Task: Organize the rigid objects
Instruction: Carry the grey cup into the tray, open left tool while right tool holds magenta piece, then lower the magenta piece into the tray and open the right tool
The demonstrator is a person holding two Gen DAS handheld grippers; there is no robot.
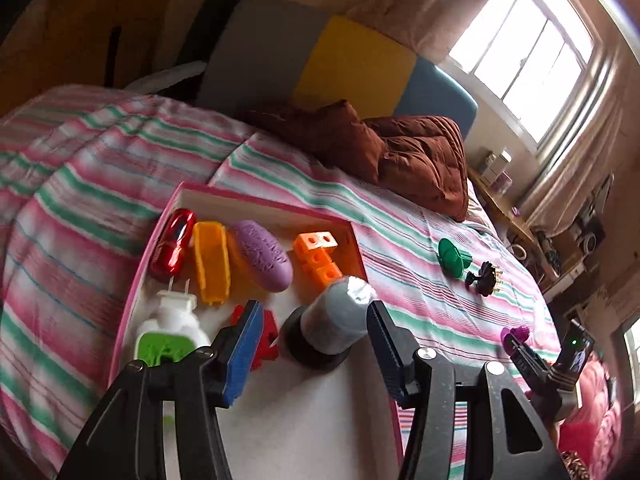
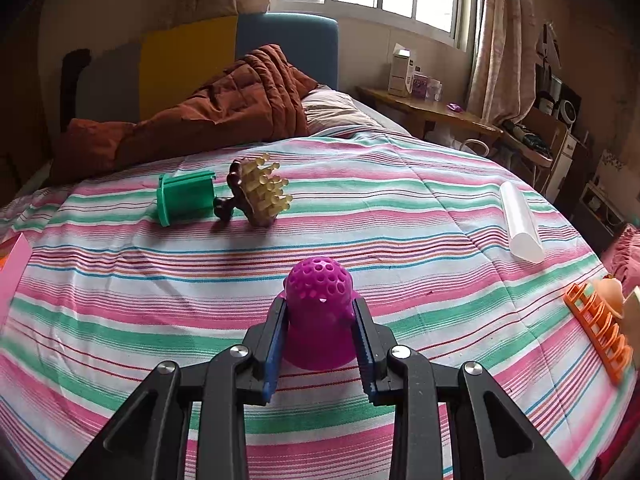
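A pink-rimmed white tray (image 1: 352,229) lies on the striped bed and holds a red toy car (image 1: 173,246), an orange trough (image 1: 211,266), a purple oval brush (image 1: 262,255), orange cubes (image 1: 318,258), a white and green plug (image 1: 170,326), a red piece (image 1: 266,338) and a grey cylinder on a black base (image 1: 332,324). My left gripper (image 1: 312,312) is open around the grey cylinder, not touching it. My right gripper (image 2: 320,308) is shut on a magenta perforated dome (image 2: 319,312) standing on the bed; it also shows in the left wrist view (image 1: 516,336).
A green cylinder (image 2: 184,198) and a brown massage brush with yellow pegs (image 2: 258,194) lie on the bed beyond the dome. A clear tube (image 2: 520,220) and an orange rack (image 2: 600,328) lie at right. A brown quilt (image 2: 208,112) is at the headboard.
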